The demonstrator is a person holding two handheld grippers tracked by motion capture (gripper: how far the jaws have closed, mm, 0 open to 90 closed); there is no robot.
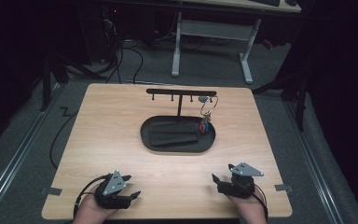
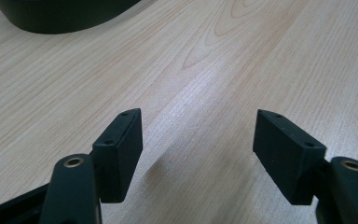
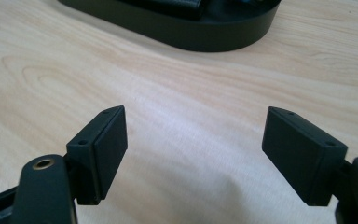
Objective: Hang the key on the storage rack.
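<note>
Both your tongs rest low at the near edge of the surface [image 1: 121,100], wide open and holding nothing — left tongs [image 1: 131,185] at the near left, right tongs [image 1: 221,176] at the near right. The keys [image 1: 205,125] hang on a ring from the rack's [image 1: 181,92] right peg, over the black tray [image 1: 149,140], well apart from both tongs. The hanging looks done — next, probably nothing beyond keeping clear, or a forward reach with the right tongs.

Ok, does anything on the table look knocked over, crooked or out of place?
Nothing stands out. The key rack stands upright on its black tray, the keys hang from a hook at its right end, and a dark wallet lies flat in the tray. Both grippers, left and right, rest open on the table.
</note>
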